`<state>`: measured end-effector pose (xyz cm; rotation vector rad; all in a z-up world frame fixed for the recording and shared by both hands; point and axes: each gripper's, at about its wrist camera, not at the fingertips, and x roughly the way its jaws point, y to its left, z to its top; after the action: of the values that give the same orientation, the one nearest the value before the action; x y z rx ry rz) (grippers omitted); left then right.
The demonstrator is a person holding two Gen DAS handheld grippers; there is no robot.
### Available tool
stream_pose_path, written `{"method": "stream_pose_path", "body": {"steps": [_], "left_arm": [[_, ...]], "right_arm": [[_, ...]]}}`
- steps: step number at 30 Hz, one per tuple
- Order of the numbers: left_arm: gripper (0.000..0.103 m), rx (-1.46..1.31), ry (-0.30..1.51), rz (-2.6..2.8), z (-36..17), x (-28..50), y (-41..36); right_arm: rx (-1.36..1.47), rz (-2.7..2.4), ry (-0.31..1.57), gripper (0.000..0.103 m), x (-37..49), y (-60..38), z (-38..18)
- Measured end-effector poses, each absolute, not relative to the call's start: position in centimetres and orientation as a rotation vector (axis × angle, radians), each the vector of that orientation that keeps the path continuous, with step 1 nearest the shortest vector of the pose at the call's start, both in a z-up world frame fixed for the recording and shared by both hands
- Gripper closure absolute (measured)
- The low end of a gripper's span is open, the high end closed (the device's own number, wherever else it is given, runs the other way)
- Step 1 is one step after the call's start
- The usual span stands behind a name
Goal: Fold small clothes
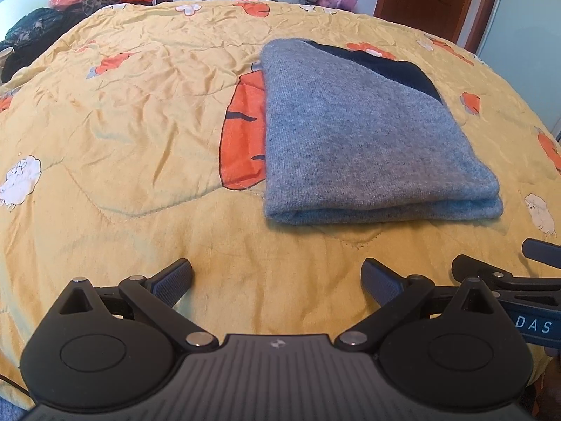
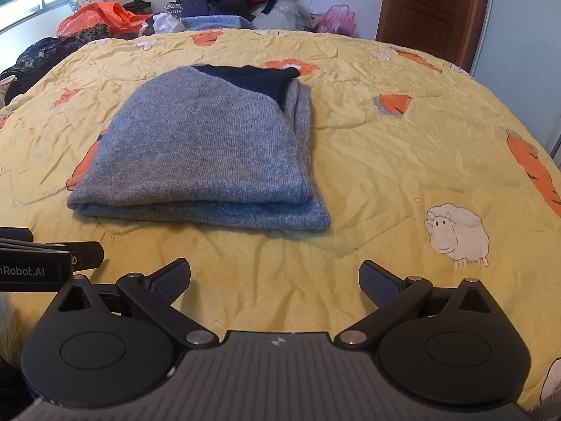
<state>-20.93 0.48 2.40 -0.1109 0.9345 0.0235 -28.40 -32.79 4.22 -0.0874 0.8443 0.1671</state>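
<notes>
The folded sweater (image 2: pixel 207 147) is a soft, matt grey knit with a fine ribbed grain and a slightly fuzzy nap; a dark navy knit panel (image 2: pixel 252 77) shows at its far end. The bed quilt (image 2: pixel 385 161) under it is thin, crinkled yellow cloth with a faint sheen and stitched quilting lines. Both tongs, left (image 1: pixel 277 280) and right (image 2: pixel 275 279), are matt black plastic with cross-hatched rubbery pads (image 2: pixel 171 280) and shiny metal pivot pins (image 2: pixel 196 337). The door (image 2: pixel 431 0) is glossy brown wood.
</notes>
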Motion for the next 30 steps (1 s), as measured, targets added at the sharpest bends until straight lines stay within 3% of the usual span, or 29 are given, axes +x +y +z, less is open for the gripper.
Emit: {"method": "stream_pose_path", "body": {"steps": [15, 30], "left_arm": [[0.000, -0.073, 0.928, 0.064, 2.2, -20.6, 0.6], [0.000, -0.100, 0.789, 0.093, 7.2, -24.0, 1.2]], "right_arm": [[-0.086, 0.164, 0.901, 0.000, -28.0, -32.6, 3.5], [-0.060, 0.167, 0.774, 0.001, -28.7, -33.4, 8.8]]}}
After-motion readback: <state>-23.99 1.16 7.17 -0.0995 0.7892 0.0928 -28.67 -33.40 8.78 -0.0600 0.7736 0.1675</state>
